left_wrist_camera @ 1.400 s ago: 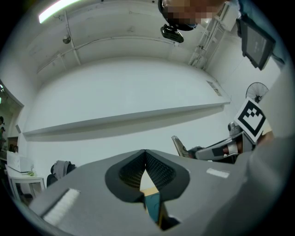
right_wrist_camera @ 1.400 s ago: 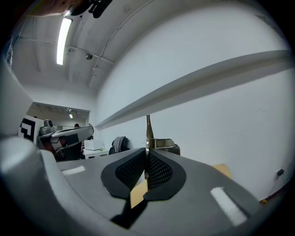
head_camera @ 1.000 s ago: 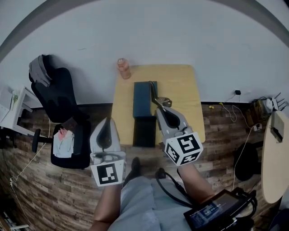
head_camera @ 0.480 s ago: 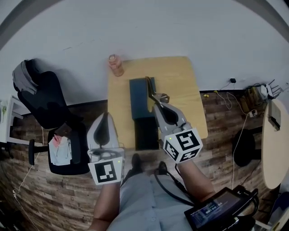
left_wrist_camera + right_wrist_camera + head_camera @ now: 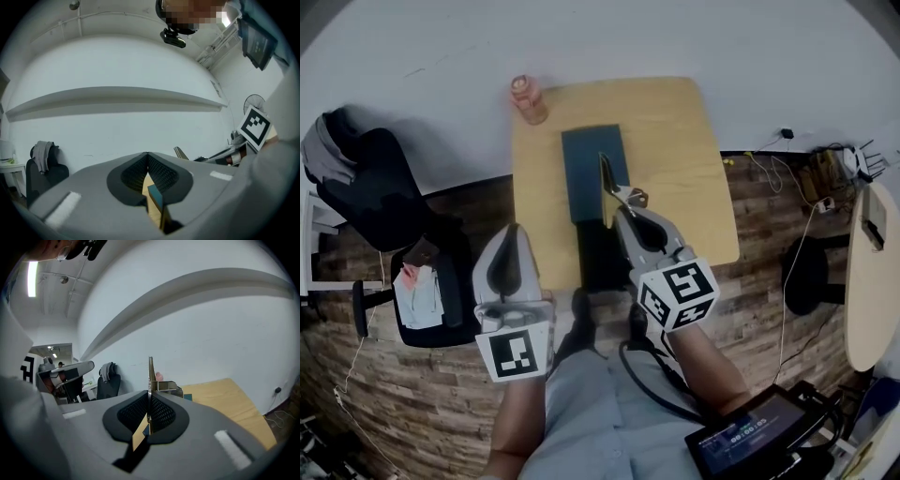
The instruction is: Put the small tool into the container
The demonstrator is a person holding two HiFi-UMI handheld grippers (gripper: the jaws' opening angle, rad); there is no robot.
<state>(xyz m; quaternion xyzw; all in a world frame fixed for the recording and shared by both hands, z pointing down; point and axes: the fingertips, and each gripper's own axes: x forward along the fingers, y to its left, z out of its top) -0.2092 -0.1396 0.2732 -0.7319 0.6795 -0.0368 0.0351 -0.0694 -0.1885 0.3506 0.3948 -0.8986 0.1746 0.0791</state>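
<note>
The left tool [image 5: 514, 234] hangs beside the left edge of the pale wooden counter [image 5: 675, 131], jaws together on nothing. A dark blue rectangular container [image 5: 581, 164] lies on the counter. Over it pokes a small flat metal blade [image 5: 606, 178], clamped in the right tool [image 5: 624, 208].

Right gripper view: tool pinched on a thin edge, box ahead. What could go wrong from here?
1. The right gripper clamps the small tool only by a thin plate, and most of it sticks out past the jaws. It may pivot or slip.
2. The left gripper, shut and empty, sits apart from the container and is not steadying it. If the tool catches on it, the container could get shoved.
</note>
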